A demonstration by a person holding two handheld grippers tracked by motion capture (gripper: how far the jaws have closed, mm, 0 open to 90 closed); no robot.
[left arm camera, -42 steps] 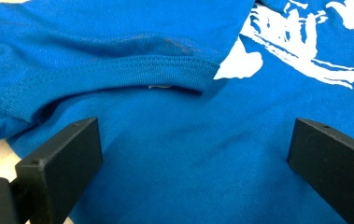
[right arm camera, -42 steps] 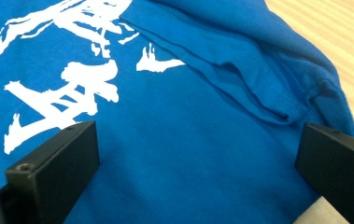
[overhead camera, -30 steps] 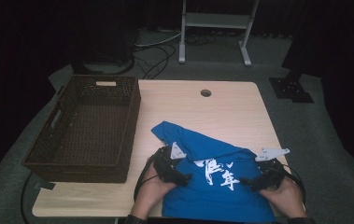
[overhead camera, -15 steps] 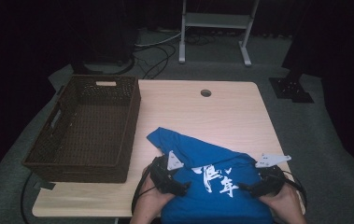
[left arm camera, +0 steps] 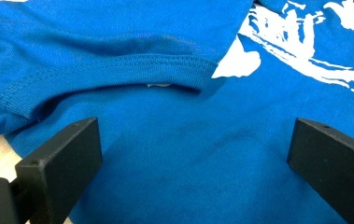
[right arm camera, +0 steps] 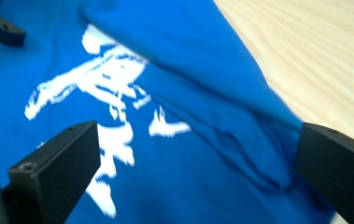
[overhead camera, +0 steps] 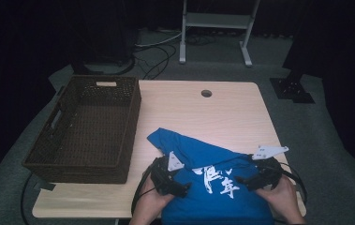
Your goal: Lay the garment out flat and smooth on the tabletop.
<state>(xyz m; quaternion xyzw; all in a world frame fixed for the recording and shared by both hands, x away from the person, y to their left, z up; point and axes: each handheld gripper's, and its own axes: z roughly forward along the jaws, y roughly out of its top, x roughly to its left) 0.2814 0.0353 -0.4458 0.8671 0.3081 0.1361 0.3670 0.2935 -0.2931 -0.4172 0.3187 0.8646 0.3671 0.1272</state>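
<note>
A pale wooden table point(overhead camera: 222, 112) stands on a grey floor in a dark room. On its left side sits a large dark wicker basket point(overhead camera: 88, 126), well apart from the hands. At the near edge, in the middle, lies a blue T-shirt point(overhead camera: 212, 187) with white printed characters, partly folded over itself and hanging over the table's front edge. A person's two hands come in from below, each holding a gripper on the shirt. The left gripper point(left arm camera: 193, 158) rests at the shirt's left side, jaws spread wide over blue cloth near a stitched hem. The right gripper point(right arm camera: 198, 168) lies at the shirt's right side, jaws also wide apart above the white print, clasping nothing.
</note>
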